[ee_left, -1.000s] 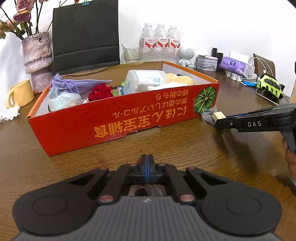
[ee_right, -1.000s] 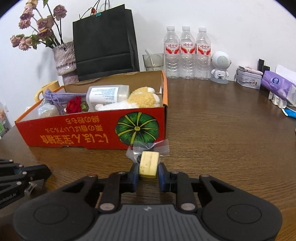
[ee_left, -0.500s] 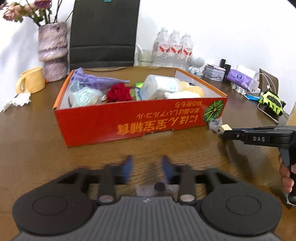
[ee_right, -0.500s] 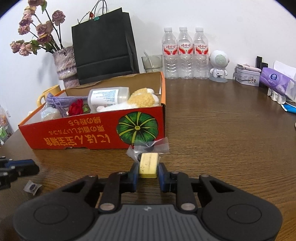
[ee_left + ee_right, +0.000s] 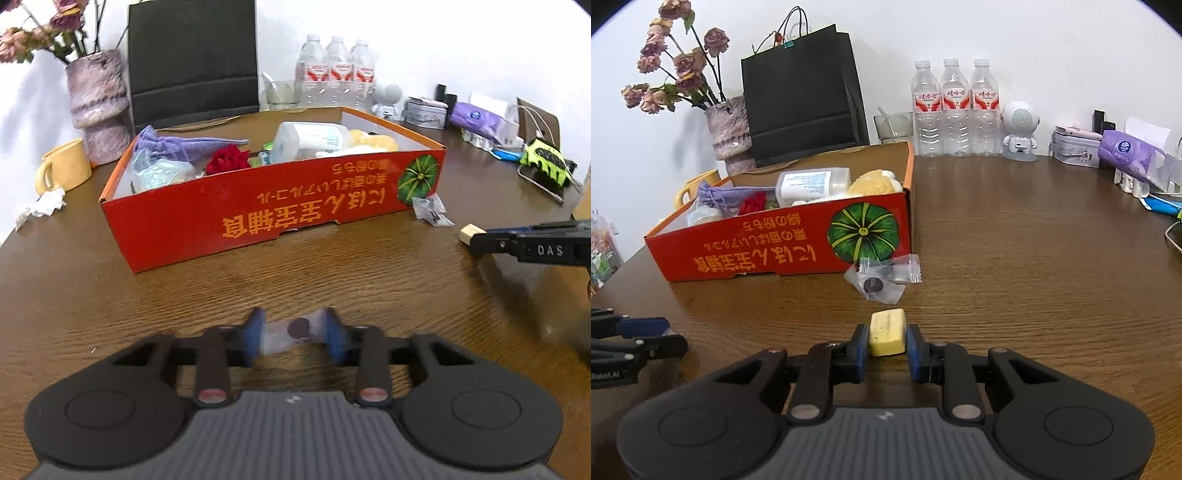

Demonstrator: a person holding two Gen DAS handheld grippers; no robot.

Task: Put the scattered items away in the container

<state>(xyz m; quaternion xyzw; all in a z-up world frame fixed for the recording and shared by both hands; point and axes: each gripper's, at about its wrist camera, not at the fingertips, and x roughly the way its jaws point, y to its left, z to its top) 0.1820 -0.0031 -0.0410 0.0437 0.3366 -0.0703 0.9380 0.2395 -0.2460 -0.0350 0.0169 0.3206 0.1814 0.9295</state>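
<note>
Right hand-held gripper (image 5: 886, 341): blue-padded fingers are clamping a small pale-yellow rectangular block (image 5: 887, 332) from both sides, holding it low over the brown wood-grain worktop (image 5: 1034, 277). Just ahead of the block, two clear plastic sachets with dark round contents (image 5: 882, 277) are lying on the worktop, touching or nearly touching the near right corner of the box.

Left hand-held gripper (image 5: 293, 338): fingers are standing apart, released, bracketing a small clear plastic packet with a dark round disc inside (image 5: 291, 332). The view here is blurred; whether the pads are touching the packet cannot be told. The packet appears to be resting on the worktop.

Long red cardboard box with an orange rim, yellow inverted lettering and a green pumpkin print (image 5: 258, 218) is sitting in the middle of the worktop, ahead of both grippers. Inside it are lying a lilac drawstring cloth pouch (image 5: 177, 146), a red fabric rose (image 5: 227, 158), a white plastic bottle on its side (image 5: 310, 142) and a yellow fluffy item (image 5: 373, 140).

Behind the box: a mottled purple vase with dried roses (image 5: 729, 133), a black paper bag (image 5: 801, 96), three clear water bottles (image 5: 956, 107), a yellow mug (image 5: 62, 170).
</note>
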